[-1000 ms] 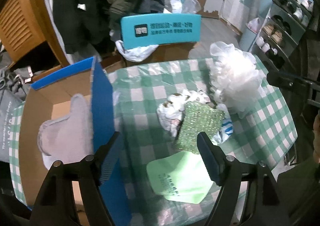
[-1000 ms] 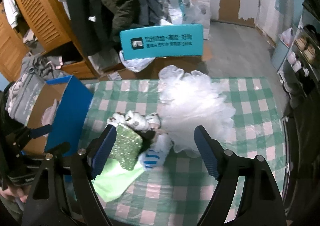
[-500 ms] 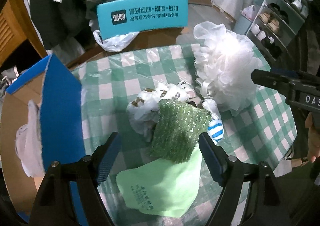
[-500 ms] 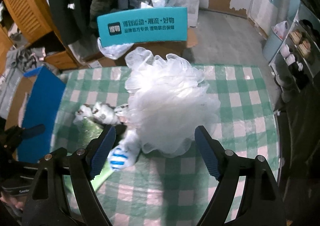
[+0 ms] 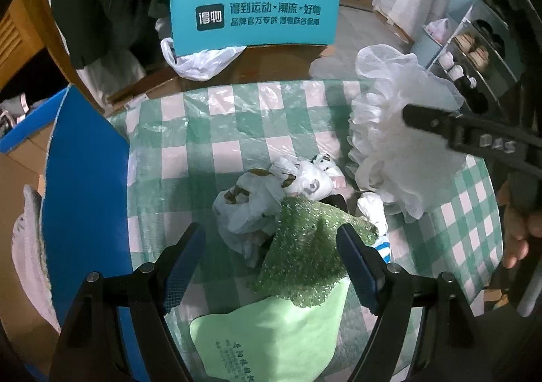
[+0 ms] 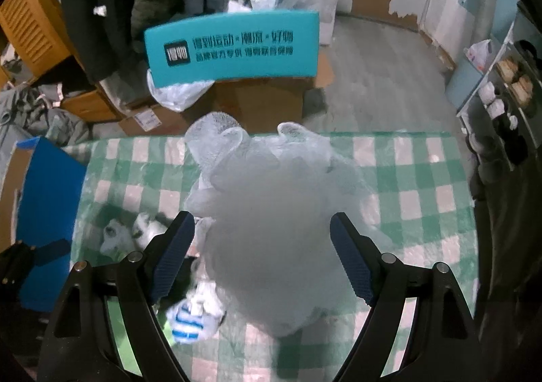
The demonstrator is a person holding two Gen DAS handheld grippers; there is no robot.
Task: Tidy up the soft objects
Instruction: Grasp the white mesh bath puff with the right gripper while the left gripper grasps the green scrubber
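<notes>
A pile of soft things lies on the green checked tablecloth (image 5: pixel 237 118): a white mesh bath pouf (image 5: pixel 399 145), a glittery green scouring cloth (image 5: pixel 305 256), crumpled white socks (image 5: pixel 257 202), a blue-striped sock (image 6: pixel 189 317) and a pale green cloth (image 5: pixel 271 338). My left gripper (image 5: pixel 271 263) is open, low over the green cloth and socks. My right gripper (image 6: pixel 262 258) is open with the pouf (image 6: pixel 271 223) between its fingers, close above it.
A blue-edged cardboard box (image 5: pixel 84 185) stands at the table's left and holds a grey fluffy item (image 5: pixel 30 253). A teal chair back (image 5: pixel 254 21) is behind the table, with coats, bags and a shoe rack (image 5: pixel 481 53) around.
Both grippers have moved forward and down toward the pile. The right gripper shifted right until the pouf sits between its fingers; the left moved away from the box toward the green cloth.
</notes>
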